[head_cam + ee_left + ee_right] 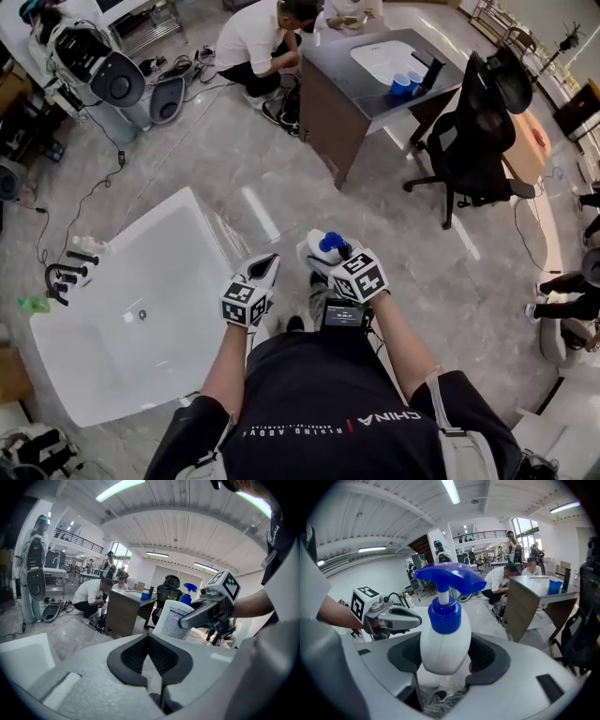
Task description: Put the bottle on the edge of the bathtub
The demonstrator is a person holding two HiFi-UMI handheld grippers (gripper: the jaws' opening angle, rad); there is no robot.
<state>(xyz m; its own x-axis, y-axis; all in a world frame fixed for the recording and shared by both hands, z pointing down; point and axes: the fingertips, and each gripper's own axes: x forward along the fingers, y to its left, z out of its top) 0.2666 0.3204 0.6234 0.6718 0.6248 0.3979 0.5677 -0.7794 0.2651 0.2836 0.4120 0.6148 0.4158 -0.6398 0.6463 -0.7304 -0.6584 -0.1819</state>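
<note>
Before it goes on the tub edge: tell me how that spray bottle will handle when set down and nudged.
The bottle looks like smooth, rounded white plastic where the right gripper clamps it, so it may slip or twist. Its blue trigger head overhangs sideways, so it is probably top-heavy and apt to tip on the rim of the bathtub.

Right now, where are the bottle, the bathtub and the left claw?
bottle (pixel 445 641), right gripper view, white body.
bathtub (pixel 200 217), head view, white rim.
left claw (pixel 149 637), left gripper view, between its closed tips.
</note>
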